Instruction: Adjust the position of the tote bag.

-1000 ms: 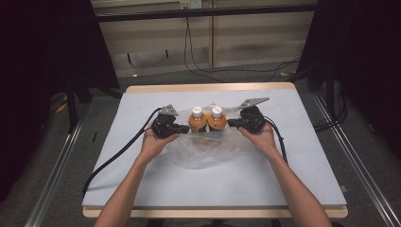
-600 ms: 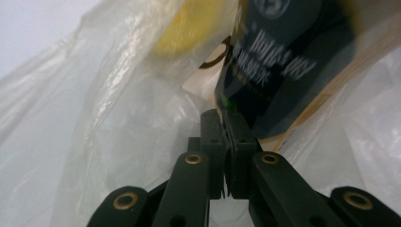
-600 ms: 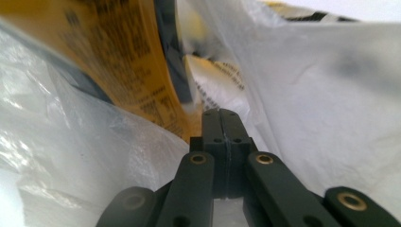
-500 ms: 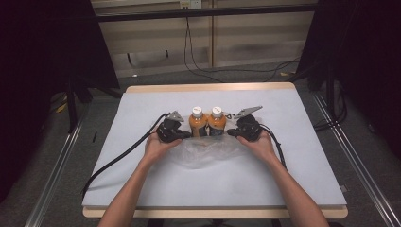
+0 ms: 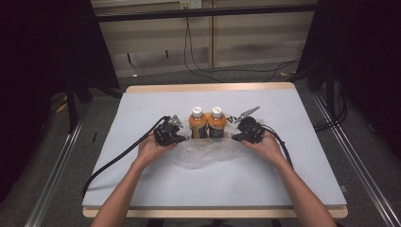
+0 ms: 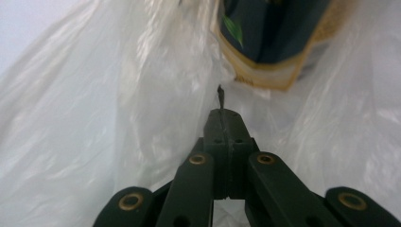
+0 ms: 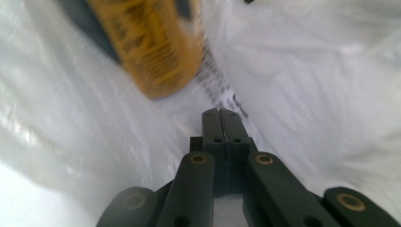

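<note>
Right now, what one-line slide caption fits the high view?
Both grippers, left gripper and right gripper, pinch a clear plastic bag beside two orange bottles on the table.

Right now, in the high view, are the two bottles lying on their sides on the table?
No, both bottles stand upright side by side, white caps on top, between the left gripper and the right gripper.

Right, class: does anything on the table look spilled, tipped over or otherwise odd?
Nothing stands out. Both orange bottles stand upright, capped, side by side, with no spill visible on the table. The clear plastic bag is crumpled around them.
</note>
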### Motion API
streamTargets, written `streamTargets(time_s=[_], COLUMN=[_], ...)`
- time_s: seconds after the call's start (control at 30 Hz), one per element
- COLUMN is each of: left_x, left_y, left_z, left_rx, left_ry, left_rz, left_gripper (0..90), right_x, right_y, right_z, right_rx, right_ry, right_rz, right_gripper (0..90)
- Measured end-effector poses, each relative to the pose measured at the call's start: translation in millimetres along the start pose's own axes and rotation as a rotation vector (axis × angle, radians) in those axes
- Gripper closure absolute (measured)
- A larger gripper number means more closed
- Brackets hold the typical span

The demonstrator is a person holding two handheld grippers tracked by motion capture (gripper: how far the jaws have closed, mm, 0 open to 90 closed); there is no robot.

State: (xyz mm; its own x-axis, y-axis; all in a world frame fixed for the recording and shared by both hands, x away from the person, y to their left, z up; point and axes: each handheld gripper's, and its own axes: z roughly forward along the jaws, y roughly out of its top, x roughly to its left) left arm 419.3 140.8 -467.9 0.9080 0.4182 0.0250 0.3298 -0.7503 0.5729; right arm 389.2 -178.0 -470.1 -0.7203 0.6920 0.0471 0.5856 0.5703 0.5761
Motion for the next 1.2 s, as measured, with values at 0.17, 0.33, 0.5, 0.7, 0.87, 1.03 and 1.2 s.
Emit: streamTargets(time_s=[0.17, 0.33, 0.5, 0.7, 0.87, 1.03, 1.2], left_x=[-1.6, -1.4, 9.5, 15.8, 9.5, 10.1, 13.3], left_y=[-5.7, -6.1, -4.8, 2.0, 1.5, 0.6, -0.3], left_z=[-8.6, -12.1, -9.8, -9.1, -6.0, -11.5, -12.1], left_rx=[0.047, 0.096, 0.081, 0.019, 0.091, 0.187, 0.211], left_ry=[-0.012, 0.015, 0.019, -0.031, -0.003, 0.077, 0.093], left_rz=[0.033, 0.083, 0.062, 0.034, 0.089, 0.182, 0.188], left_gripper=[90.0, 90.0, 90.0, 90.0, 90.0, 90.0, 90.0], right_x=[8.2, 11.2, 2.4, -4.4, -6.1, -12.5, -15.1], right_y=[-4.4, -7.7, -6.8, 16.9, 29.4, 16.6, 9.7], right_z=[-9.0, -15.0, -17.8, -20.7, -14.2, -8.2, -13.6], right_rx=[0.068, 0.106, 0.094, 0.070, 0.153, 0.244, 0.311], right_ry=[0.034, 0.025, -0.027, 0.005, -0.029, -0.044, -0.086], right_rz=[-0.027, -0.051, -0.095, -0.147, -0.204, -0.225, -0.284], right_gripper=[90.0, 90.0, 90.0, 90.0, 90.0, 90.0, 90.0])
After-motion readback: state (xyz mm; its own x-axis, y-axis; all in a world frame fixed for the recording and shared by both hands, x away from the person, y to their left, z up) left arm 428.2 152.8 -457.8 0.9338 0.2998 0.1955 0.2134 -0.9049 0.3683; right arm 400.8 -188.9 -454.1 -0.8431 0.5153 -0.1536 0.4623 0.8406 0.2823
